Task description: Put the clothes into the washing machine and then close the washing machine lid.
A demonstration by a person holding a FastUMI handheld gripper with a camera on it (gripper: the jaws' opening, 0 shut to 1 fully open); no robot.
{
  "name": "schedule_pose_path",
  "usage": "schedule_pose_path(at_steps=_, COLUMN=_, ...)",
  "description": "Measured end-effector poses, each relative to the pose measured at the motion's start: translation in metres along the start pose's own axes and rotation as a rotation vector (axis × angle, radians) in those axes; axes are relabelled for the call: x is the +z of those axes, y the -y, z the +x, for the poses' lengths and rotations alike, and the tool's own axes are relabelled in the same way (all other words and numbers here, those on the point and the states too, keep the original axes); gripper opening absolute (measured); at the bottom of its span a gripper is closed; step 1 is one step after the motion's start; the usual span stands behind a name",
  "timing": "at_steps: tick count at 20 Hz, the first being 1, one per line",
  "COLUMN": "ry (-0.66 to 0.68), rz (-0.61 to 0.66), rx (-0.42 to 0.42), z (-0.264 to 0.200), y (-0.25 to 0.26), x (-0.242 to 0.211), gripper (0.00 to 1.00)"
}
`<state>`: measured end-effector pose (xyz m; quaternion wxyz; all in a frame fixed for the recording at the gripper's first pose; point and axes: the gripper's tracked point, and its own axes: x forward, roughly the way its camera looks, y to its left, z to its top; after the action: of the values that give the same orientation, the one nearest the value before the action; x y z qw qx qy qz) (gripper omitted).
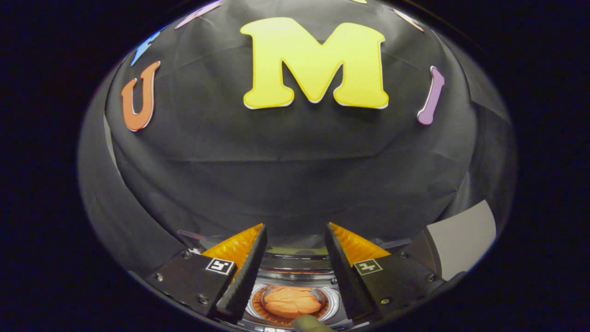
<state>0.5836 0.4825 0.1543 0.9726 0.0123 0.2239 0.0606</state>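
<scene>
My gripper is open, its two fingers spread apart with nothing between them, and it points at the black cloth wall. Low between the fingers lies the washing machine, seen from above with its round drum opening uncovered. An orange piece of clothing lies bunched inside the drum. The machine's lid stands raised behind the drum, a thin clear edge showing beside the left finger. A small olive-coloured shape pokes in at the near rim of the drum; what it is cannot be told.
The booth's black cloth wall stands close behind the machine. A pale grey panel shows to the right of the right finger.
</scene>
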Motion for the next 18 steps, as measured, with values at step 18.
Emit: schedule_pose_path(at_steps=18, ry=0.131, rz=-0.004, rx=-0.045, z=0.017, y=0.007, x=-0.015, gripper=0.83)
